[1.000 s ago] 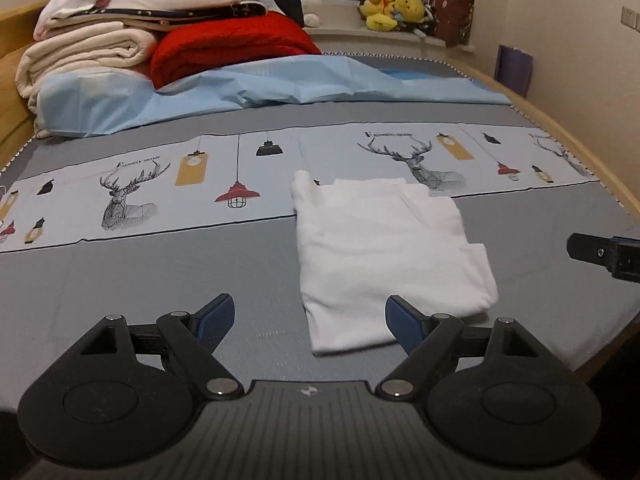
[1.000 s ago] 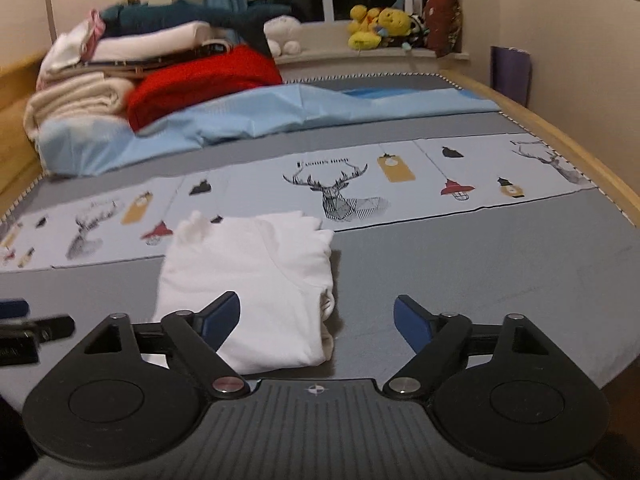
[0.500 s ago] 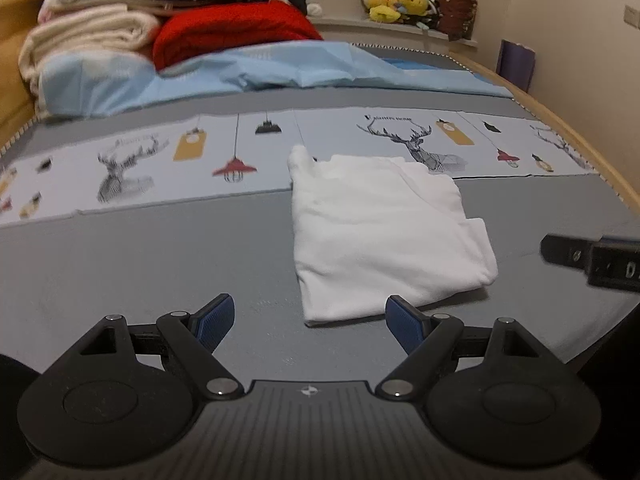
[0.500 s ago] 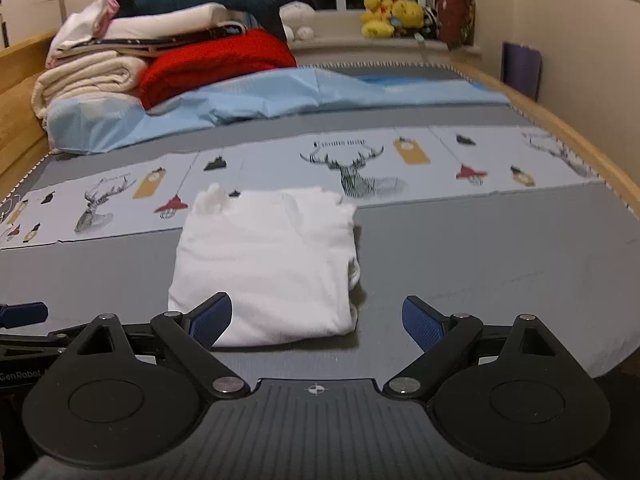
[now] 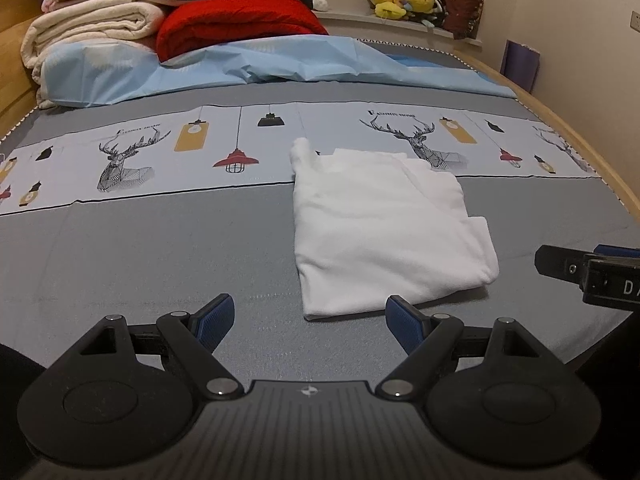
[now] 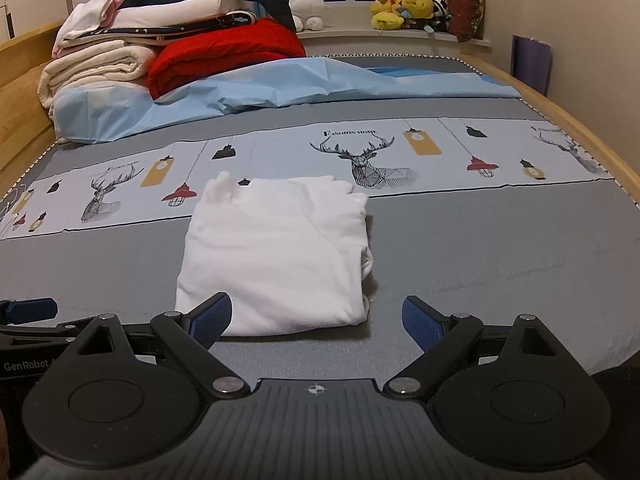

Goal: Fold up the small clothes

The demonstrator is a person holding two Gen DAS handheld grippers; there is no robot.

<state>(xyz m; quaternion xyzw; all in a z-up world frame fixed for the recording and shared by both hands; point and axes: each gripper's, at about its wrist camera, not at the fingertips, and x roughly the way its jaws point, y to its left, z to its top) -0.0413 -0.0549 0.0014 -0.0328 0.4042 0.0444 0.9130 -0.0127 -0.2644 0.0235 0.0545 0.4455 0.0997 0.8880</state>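
— From the left wrist view, where is the shirt?

— The folded white shirt [image 5: 384, 236] lies flat on the grey bedcover [image 5: 140, 256], ahead of the left gripper [image 5: 310, 316] and off to its right. Its near left corner sits just beyond the gap between the fingers. Jaws spread wide, nothing in them. The right gripper [image 5: 592, 272] pokes in at the right edge, near the shirt's right side.

— And the right wrist view?

— There the shirt [image 6: 280, 256] lies ahead and left of the right gripper [image 6: 318, 318]; the left finger overlaps its near edge in the picture, touching or not I can't tell. Its jaws have just been opening; they stand wide apart, clamping nothing.

— Long axis?

— Running away from both grippers, toward the deer band. Neither looks clearly nearer.
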